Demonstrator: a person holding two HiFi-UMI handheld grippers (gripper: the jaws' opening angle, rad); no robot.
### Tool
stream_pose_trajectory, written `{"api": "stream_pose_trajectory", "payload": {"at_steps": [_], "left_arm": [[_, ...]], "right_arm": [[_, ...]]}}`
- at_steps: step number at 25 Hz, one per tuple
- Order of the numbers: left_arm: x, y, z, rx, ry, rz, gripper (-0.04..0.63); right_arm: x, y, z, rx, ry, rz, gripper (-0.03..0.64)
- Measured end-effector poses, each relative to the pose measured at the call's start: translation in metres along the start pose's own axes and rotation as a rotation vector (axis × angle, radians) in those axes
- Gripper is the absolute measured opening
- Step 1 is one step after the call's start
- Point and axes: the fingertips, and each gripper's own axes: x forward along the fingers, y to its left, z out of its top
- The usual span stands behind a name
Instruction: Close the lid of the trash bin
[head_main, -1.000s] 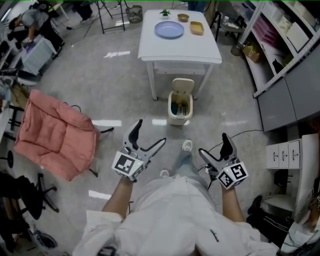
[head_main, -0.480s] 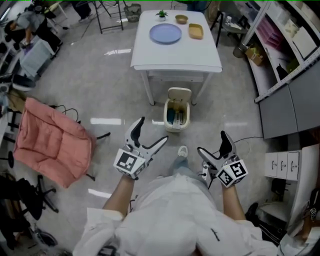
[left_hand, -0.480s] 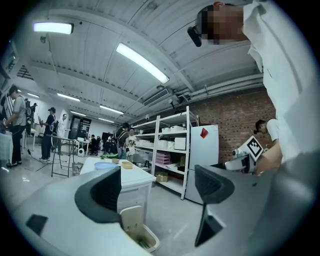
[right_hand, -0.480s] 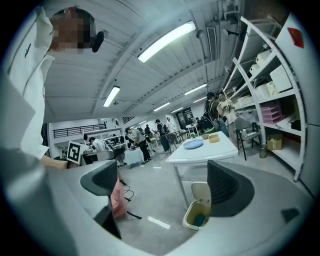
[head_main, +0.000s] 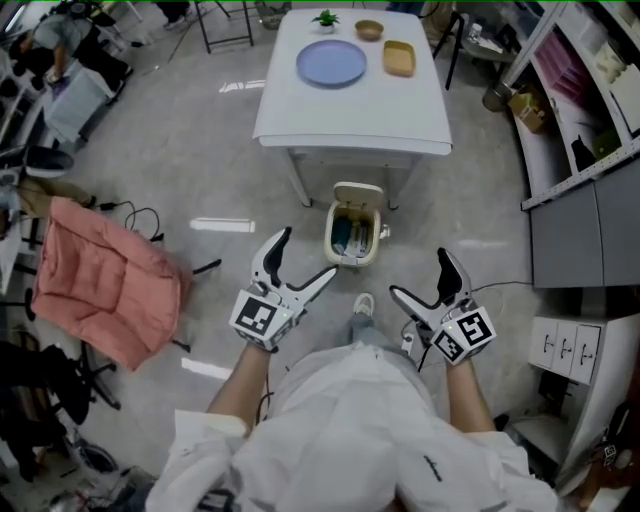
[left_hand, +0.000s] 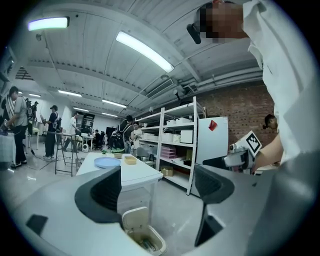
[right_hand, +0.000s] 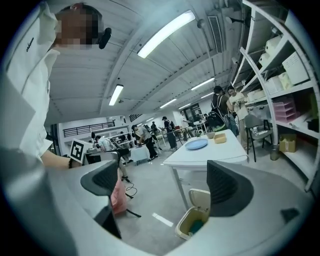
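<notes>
Pink cushion (head_main: 100, 285) lies slumped on a dark frame, far left, well apart from the rest.

Left tool (head_main: 308, 252): jaws wide apart, nothing gripped. Its own view shows only floor, desk and bin through the gap. It hangs above the floor, just left of the bin in the head view, not touching it.

Trash bin (head_main: 352, 240): cream, on the floor at the near edge of the white desk (head_main: 350, 110), by the desk's near legs. Lid (head_main: 358, 192) is up, roughly upright at the bin's far side, so the mouth is open. There is something teal inside, possibly trash or a liner; too small to tell.

On the desk, all toward the far end: blue plate (head_main: 331, 63), small potted plant (head_main: 325, 18), brown bowl (head_main: 369, 30), yellow tray (head_main: 399, 58).

The person's shoe (head_main: 366, 303) is on the floor between the two tools, near the bin.

Right tool (head_main: 417, 272): jaws also wide apart, empty. The bin sits low in the gap in its own view, clear of both jaws. The tool hangs to the right of the bin, apart from it.

Shelving (head_main: 585, 110) and grey cabinets (head_main: 575, 230) run along the right side.
</notes>
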Motion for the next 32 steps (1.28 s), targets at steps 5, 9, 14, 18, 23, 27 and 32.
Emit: {"api": "stream_pose_trajectory", "payload": {"at_steps": [5, 9, 14, 18, 23, 27, 32], "left_arm": [[0.032, 0.016, -0.003, 0.018, 0.034, 0.054, 0.446], [0.053, 0.024, -0.007, 0.023, 0.047, 0.077, 0.446], [0.075, 0.033, -0.020, 0.022, 0.066, 0.088, 0.446], [0.094, 0.050, -0.041, 0.021, 0.101, 0.077, 0.446], [0.113, 0.076, -0.059, 0.033, 0.102, 0.048, 0.445], [0.131, 0.097, -0.084, 0.023, 0.118, 0.021, 0.445], [0.154, 0.120, -0.126, 0.052, 0.150, -0.021, 0.445]], "right_arm": [[0.017, -0.033, 0.002, -0.004, 0.032, 0.054, 0.568], [0.036, -0.056, 0.002, -0.026, 0.063, 0.090, 0.568], [0.065, -0.075, -0.004, -0.058, 0.098, 0.141, 0.568], [0.092, -0.083, -0.018, -0.084, 0.135, 0.154, 0.566], [0.129, -0.092, -0.038, -0.108, 0.152, 0.131, 0.560], [0.155, -0.106, -0.053, -0.117, 0.158, 0.102, 0.554], [0.186, -0.133, -0.085, -0.125, 0.172, 0.060, 0.540]]}}
